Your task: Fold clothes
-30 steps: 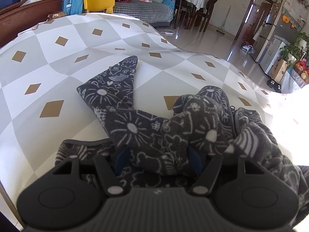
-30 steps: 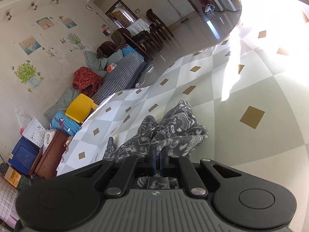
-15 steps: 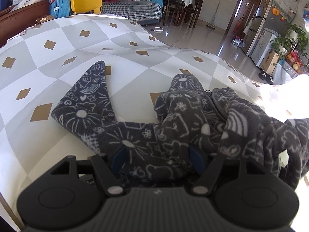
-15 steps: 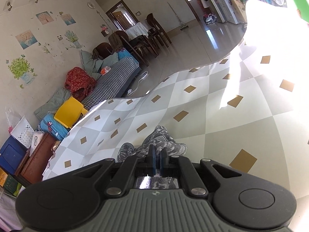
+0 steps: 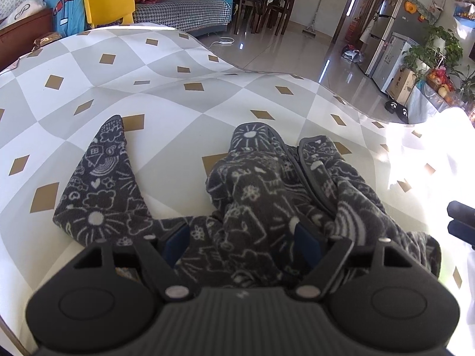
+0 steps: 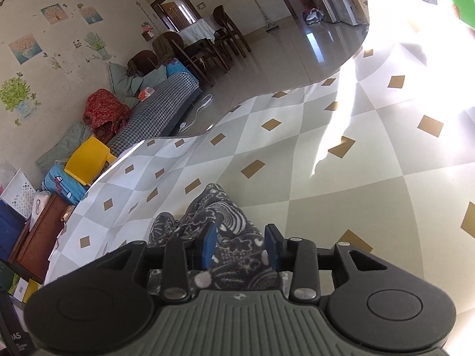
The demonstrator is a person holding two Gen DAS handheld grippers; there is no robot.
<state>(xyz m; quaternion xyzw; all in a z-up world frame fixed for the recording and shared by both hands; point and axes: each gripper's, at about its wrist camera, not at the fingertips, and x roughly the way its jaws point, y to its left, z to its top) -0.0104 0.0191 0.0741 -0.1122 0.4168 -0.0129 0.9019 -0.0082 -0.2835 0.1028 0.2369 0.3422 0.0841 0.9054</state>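
A dark grey fleece garment (image 5: pixel 252 184) with white doodle prints lies bunched on the checked tablecloth (image 5: pixel 148 89). One sleeve (image 5: pixel 101 178) stretches out to the left. My left gripper (image 5: pixel 242 237) sits over the near edge of the heap. Its jaws are opening, and a thick fold of fleece bulges between the blue pads (image 5: pixel 178 238). In the right wrist view my right gripper (image 6: pixel 240 243) is also opening. Its blue pads (image 6: pixel 209 244) stand apart with the garment (image 6: pixel 225 216) lying loose between them. The right gripper's dark fingers (image 5: pixel 460 225) show at the left view's right edge.
The tablecloth (image 6: pixel 326 178) runs far ahead, with harsh sunlight on its right side. Beyond its edge is glossy floor, then a yellow chair (image 5: pixel 108 6), a houndstooth sofa (image 5: pixel 184 12) and a dining set (image 6: pixel 204 41).
The right jaws went from shut on the fleece to apart. The left jaws widened, and the garment heap and its sleeve now sit lower and more spread in the left view.
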